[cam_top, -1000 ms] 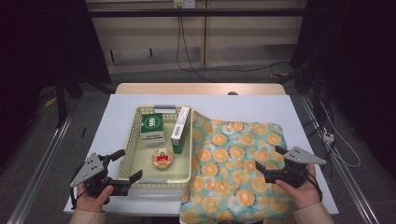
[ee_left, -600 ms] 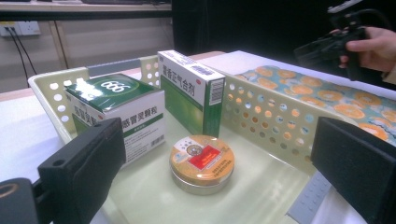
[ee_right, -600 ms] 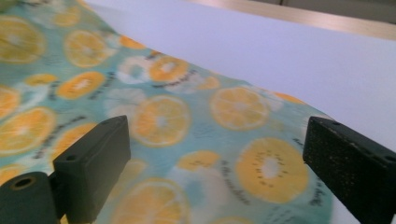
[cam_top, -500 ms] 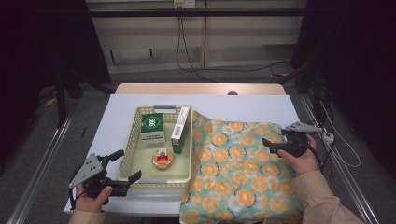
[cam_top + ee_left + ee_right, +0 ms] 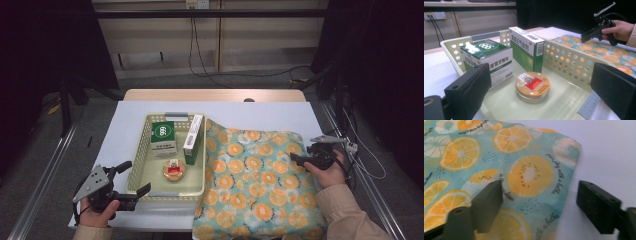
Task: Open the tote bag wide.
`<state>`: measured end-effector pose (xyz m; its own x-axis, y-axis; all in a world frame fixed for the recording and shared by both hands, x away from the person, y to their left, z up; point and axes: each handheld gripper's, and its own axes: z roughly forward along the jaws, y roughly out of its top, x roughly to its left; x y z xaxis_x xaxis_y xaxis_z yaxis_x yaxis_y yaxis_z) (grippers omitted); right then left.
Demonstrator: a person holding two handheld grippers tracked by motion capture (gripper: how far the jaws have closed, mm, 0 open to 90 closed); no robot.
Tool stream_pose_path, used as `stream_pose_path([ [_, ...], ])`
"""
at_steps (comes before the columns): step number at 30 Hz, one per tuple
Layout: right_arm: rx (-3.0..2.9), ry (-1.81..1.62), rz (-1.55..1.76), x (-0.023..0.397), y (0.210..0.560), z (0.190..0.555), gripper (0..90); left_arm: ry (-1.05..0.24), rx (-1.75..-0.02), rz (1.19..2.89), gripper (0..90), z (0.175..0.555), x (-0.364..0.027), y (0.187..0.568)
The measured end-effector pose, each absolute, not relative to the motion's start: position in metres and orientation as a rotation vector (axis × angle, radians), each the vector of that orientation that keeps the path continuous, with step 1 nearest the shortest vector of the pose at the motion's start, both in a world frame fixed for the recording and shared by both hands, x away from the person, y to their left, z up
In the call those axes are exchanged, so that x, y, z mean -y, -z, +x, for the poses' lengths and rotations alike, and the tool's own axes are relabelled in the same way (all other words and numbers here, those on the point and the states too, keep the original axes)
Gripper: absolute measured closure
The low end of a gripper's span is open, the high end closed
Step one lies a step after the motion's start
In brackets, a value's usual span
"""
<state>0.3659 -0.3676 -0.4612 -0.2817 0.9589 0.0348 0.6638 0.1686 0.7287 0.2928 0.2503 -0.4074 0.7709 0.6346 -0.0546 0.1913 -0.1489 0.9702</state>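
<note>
Straddling the cloth's edge is where your right gripper is sitting now: one jaw is lying over the fruit-print cloth, the other is over the bare white table just past the hem, near the cloth's far right corner. Its jaws have just been closing, but the pads aren't pinching the fabric yet, so it's open with the edge between them. In the right gripper view the cloth is lying flat, its corner showing up top.

Cloth location: it's spreading across the right half of the table, its left edge riding up against the basket wall.

Your left gripper is hovering at the basket's near left corner, jaws wide apart, gripping nothing. It's looking in at a white-and-green box, a green upright carton and a round tin sitting between them nearer the front.
</note>
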Motion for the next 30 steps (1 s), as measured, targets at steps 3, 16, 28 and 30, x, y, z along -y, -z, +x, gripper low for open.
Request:
stream_pose_path([
  [3,-2.014,-0.875,1.524,0.365,0.461,0.366,33.8,-0.441,-0.657,1.705,3.0,0.293,-0.251,0.407],
  [16,-2.016,-0.984,1.52,0.365,0.459,0.362,86.5,-0.439,-0.653,1.703,3.0,0.293,-0.247,0.407],
  [28,-1.914,-1.056,1.541,0.372,0.442,0.381,89.8,-0.445,-0.649,1.71,3.2,0.294,-0.248,0.407],
  [30,-1.895,-1.059,1.556,0.377,0.44,0.388,89.9,-0.442,-0.65,1.71,3.2,0.294,-0.247,0.407],
])
